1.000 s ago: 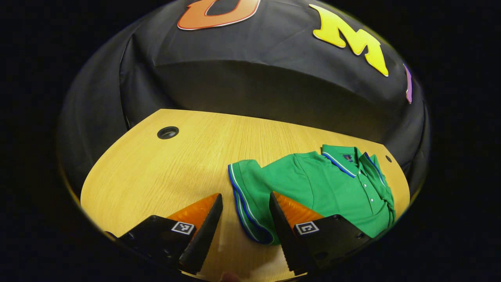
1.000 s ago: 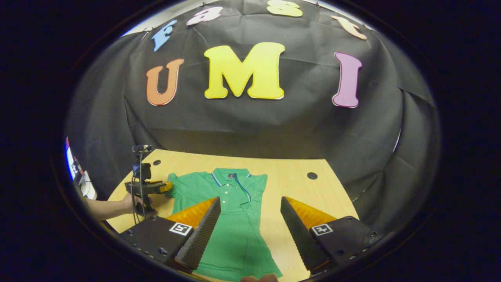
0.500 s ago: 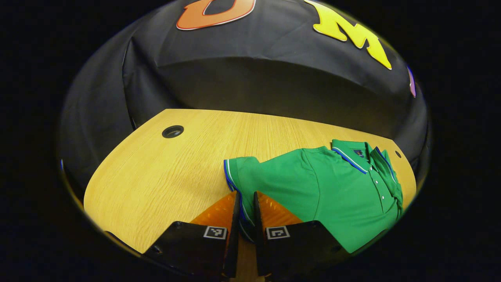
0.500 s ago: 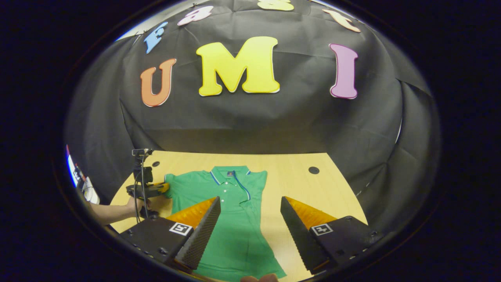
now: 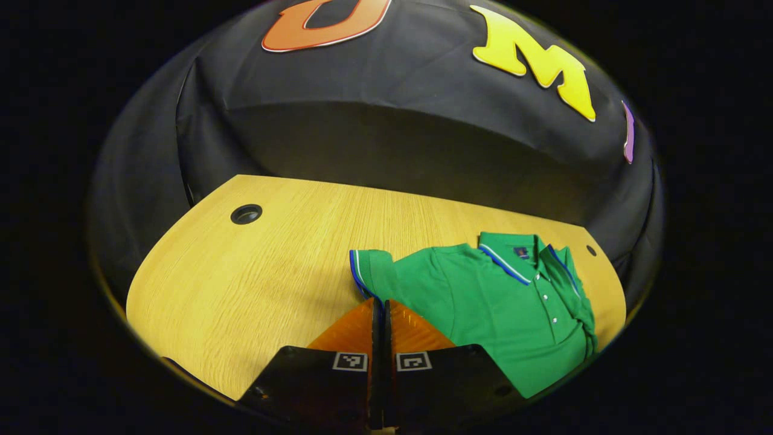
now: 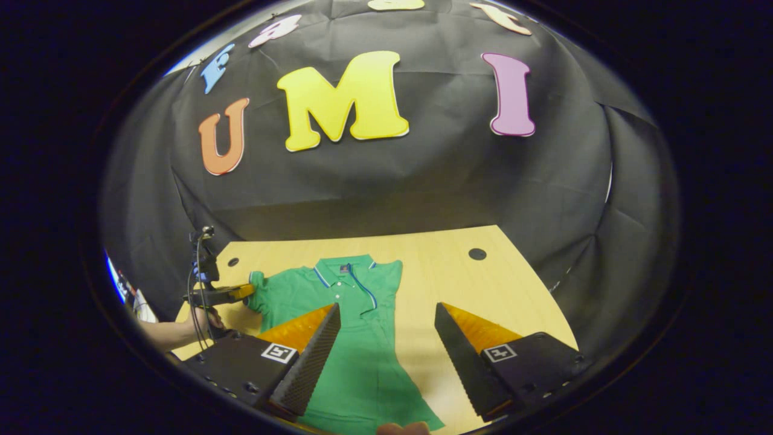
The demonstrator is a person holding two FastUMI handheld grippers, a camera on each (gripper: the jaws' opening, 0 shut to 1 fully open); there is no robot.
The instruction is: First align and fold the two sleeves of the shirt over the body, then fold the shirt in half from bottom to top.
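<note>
The left gripper (image 5: 380,309) was wide open 1 second ago and has now pinched the sleeve (image 5: 369,273) of the green shirt (image 6: 356,350) lying on the table (image 5: 241,284), so it can fold over, while the right gripper (image 6: 386,344) waits spread open.

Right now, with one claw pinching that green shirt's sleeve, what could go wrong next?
The left gripper is clamped on just the striped cuff of the sleeve, so the thin hem might slip out as it swings over.

Nothing pins the shirt: the right gripper hangs open above it, so a pull could drag the whole garment across the table instead of folding it.

The other sleeve already looks tucked over the body; dragging might loosen it.
</note>
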